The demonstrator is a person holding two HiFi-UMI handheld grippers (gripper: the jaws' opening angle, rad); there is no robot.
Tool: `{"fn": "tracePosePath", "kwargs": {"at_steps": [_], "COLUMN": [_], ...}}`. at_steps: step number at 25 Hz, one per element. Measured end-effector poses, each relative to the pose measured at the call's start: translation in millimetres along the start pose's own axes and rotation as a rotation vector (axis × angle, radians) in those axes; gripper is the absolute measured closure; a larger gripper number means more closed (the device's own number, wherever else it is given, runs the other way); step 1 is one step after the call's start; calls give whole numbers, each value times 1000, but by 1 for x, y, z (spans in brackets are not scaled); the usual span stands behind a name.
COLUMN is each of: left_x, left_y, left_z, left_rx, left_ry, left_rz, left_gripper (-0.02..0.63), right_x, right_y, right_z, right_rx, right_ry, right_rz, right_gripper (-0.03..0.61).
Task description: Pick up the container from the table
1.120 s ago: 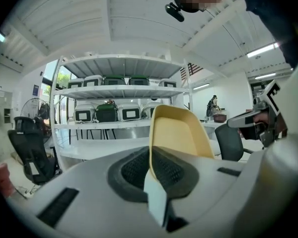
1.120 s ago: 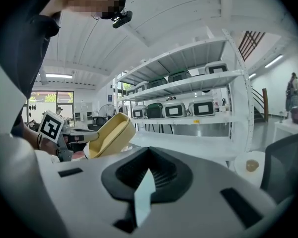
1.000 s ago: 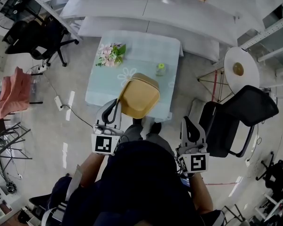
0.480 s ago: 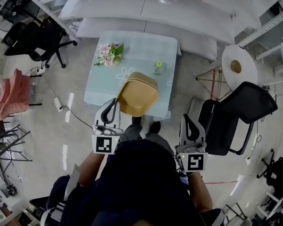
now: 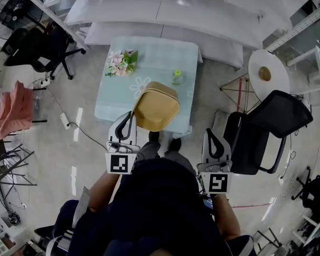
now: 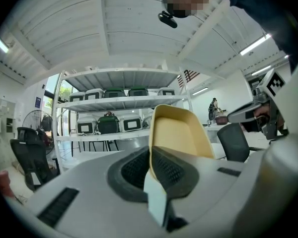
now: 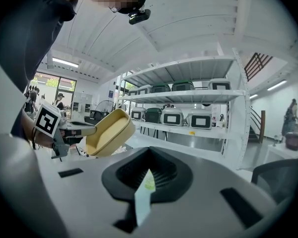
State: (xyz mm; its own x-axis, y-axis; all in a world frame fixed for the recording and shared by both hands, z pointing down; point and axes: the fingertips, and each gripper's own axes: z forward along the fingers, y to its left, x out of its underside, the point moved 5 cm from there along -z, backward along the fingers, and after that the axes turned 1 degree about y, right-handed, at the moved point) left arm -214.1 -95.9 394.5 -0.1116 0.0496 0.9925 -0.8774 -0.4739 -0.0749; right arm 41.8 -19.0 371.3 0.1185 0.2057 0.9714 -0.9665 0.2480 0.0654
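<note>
A tan, rounded-square container (image 5: 156, 105) hangs tilted above the near edge of the pale blue table (image 5: 114, 97). My left gripper (image 5: 127, 122) is shut on its left rim. In the left gripper view the container (image 6: 179, 133) stands edge-on out of the closed jaws of the left gripper (image 6: 151, 162). My right gripper (image 5: 213, 140) is held apart at the right, shut with nothing in it. The right gripper view shows the right gripper (image 7: 148, 175) with its pads together. To its left the container (image 7: 109, 133) is held out by the left gripper.
A bunch of flowers (image 5: 121, 62) and a small green object (image 5: 177, 77) lie on the table. A black chair (image 5: 266, 127) stands right of me, with a round white side table (image 5: 266, 76) behind it. White benches (image 5: 165, 7) run along the far side. An office chair (image 5: 37, 47) stands at the left.
The container stays clamped in the left gripper and both grippers keep their places. Only the head view has drifted slightly.
</note>
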Motion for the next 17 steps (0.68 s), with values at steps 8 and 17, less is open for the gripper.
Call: {"fn": "tracePosePath", "kwargs": {"at_steps": [8, 17], "left_x": [1, 0], "left_y": [-3, -5], "left_z": [1, -1], "left_rx": [6, 5], "left_ry": [11, 11], "left_rz": [-7, -13], "left_gripper": [594, 594], "right_x": [1, 4], "right_y": [0, 1], "right_z": [3, 6], "right_rx": [-6, -8], "right_ry": [-5, 21], "right_rz": [-8, -17], "right_gripper": [583, 583]}}
